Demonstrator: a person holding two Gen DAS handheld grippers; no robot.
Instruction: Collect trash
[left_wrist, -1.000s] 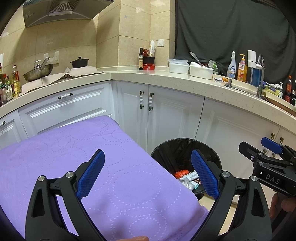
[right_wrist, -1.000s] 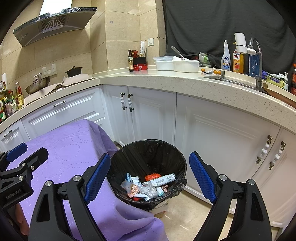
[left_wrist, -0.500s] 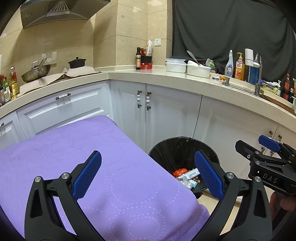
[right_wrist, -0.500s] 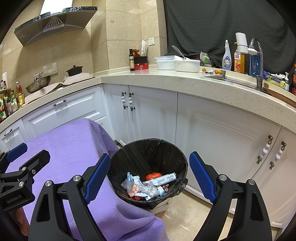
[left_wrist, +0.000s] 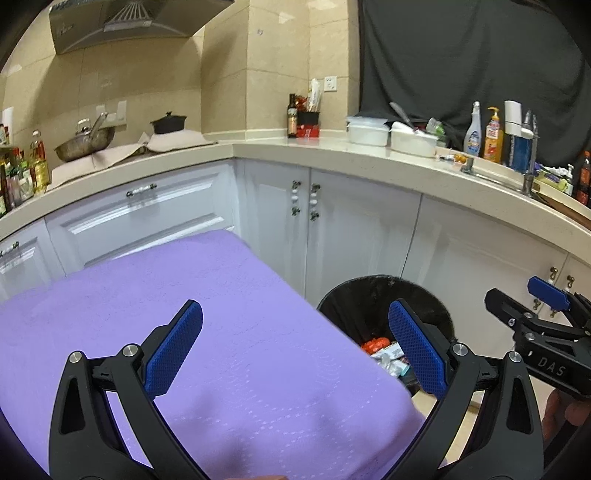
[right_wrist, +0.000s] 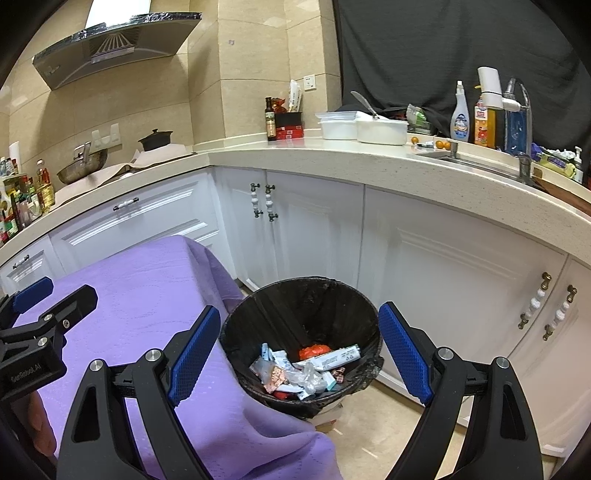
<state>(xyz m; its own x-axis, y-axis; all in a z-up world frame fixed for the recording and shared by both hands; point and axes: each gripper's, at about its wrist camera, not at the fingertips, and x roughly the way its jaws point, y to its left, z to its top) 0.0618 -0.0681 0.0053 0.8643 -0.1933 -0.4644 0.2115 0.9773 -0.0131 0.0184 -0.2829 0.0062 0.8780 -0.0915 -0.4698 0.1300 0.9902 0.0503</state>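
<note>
Beside purple cloth (right_wrist: 147, 295), bin (right_wrist: 306, 288) w/ wrappers (right_wrist: 295, 373)

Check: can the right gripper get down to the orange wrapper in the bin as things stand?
Probably yes. The right gripper is open and empty, aimed at the bin, whose mouth has no lid. The orange wrapper lies on top of the trash. The purple cloth hangs beside the rim, not over it.

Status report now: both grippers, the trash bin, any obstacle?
Left gripper open, empty, over purple cloth. Right gripper open, empty, above trash bin. Wrappers lie in bin. No obstacle seen.
</note>
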